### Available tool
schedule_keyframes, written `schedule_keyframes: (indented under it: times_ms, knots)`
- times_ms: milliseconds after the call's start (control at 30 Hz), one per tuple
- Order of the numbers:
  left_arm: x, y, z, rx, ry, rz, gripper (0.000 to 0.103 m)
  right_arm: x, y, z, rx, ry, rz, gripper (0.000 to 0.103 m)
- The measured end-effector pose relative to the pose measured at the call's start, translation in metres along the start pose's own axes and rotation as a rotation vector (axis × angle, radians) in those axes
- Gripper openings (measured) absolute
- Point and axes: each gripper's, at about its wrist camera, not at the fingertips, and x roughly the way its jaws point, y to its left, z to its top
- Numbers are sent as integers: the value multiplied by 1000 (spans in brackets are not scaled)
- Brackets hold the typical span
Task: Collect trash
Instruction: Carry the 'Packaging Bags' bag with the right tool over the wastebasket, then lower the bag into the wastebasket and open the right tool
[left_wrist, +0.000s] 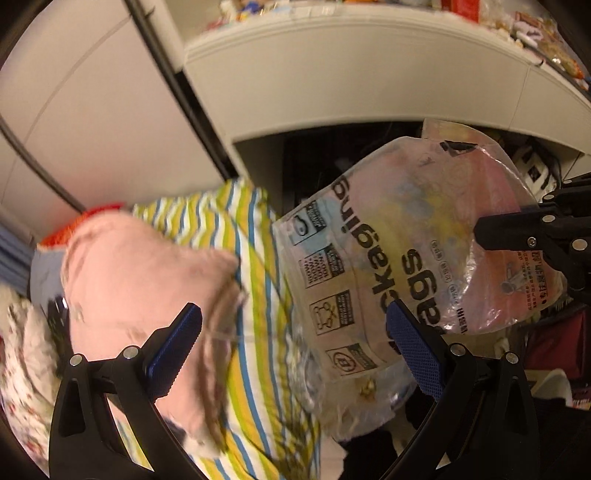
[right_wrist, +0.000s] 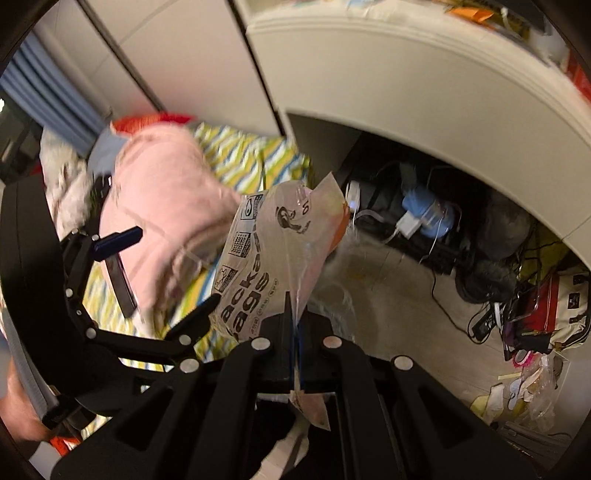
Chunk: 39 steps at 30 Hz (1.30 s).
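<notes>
Right gripper (right_wrist: 295, 325) has its fingers pinched tight on the plastic packaging bag (right_wrist: 266, 254), the film rising from the lower centre of the right wrist view. Left gripper (left_wrist: 295, 343) stands wide, fingers (left_wrist: 177, 350) empty; the bag hangs between them, nearer the right-hand one, over the striped bedding (left_wrist: 255, 295) and pink pillow (left_wrist: 144, 288).

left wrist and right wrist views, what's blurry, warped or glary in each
Left wrist view: pink cloth and striped bedding smear with motion blur, plastic bag print stays readable, desk edge bows from fisheye. Right wrist view: the cloth blurs too, warm dim light, faint glare on the bag's clear film.
</notes>
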Motion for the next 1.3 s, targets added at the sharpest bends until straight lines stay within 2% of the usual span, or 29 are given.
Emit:
schedule_keyframes:
  times_ms: [167,533,767,1100,1300]
  knots:
    - [25,-3,-44,-44,79,-28,97,35,9,-24,-22,75,24,4]
    - [83,-14,-105,-31,156,-39,97,118,26,-65,-101,221,26,4]
    - [129,-33,-127,0,183,-70,97,172,14,-82,-117,270,26,4]
    - [191,-37,-147,-61,229,-86,97,243,-3,-94,-135,322,39,4]
    - [220,-47,-154,-43,233,-105,97,278,-13,-105,-147,363,46,4]
